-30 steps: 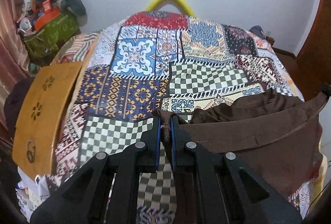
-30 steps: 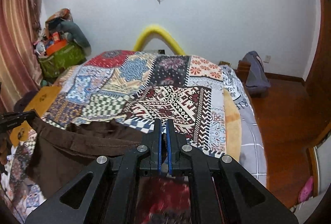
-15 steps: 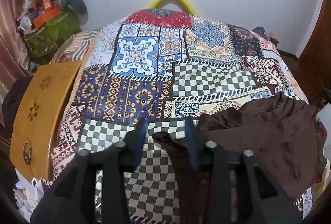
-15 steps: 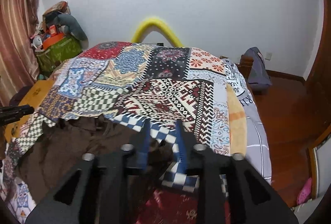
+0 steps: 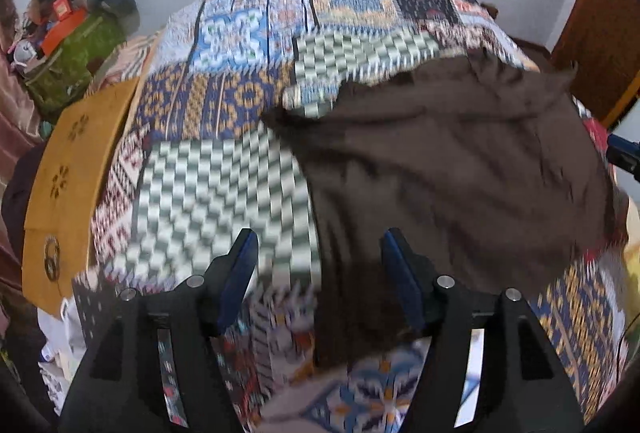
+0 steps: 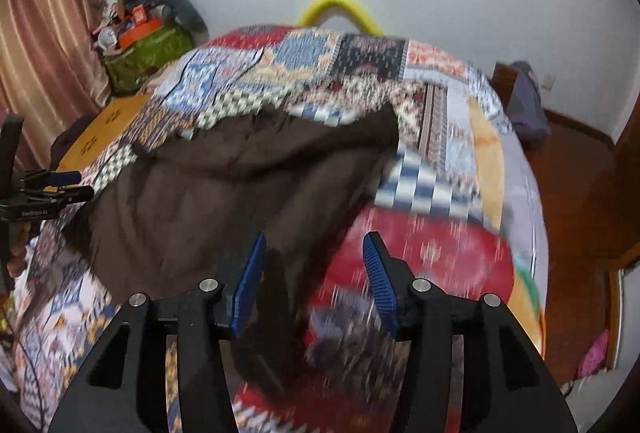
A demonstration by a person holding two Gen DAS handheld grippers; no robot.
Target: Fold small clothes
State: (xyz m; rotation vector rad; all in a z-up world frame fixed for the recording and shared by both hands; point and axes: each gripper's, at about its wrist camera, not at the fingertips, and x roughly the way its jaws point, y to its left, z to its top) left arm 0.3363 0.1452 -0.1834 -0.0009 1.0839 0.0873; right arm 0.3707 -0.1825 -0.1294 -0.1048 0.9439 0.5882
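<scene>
A dark brown garment (image 5: 452, 169) lies spread and rumpled on the patchwork bedspread (image 5: 224, 101). My left gripper (image 5: 318, 245) hovers over the garment's near left edge, its jaws opening, blue pads apart and pressing on nothing. In the right wrist view the same brown garment (image 6: 224, 185) lies left of centre. My right gripper (image 6: 314, 247) hangs over its near right edge, jaws opening too, with cloth below the gap but not pinched. The left gripper (image 6: 66, 185) shows at the far left of the right wrist view. Both views are motion-blurred.
A wooden board (image 5: 76, 169) lines the bed's left side. A green bag with clutter (image 6: 148, 49) stands by the curtain (image 6: 48, 33). A yellow arch (image 6: 340, 7) rises behind the bed. Wooden floor (image 6: 576, 193) and a grey bundle (image 6: 524, 101) lie to the right.
Both grippers let go of the brown garment and spread their jaws. The garment dropped onto the bedspread. Both grippers moved back toward its near edge and lower.
</scene>
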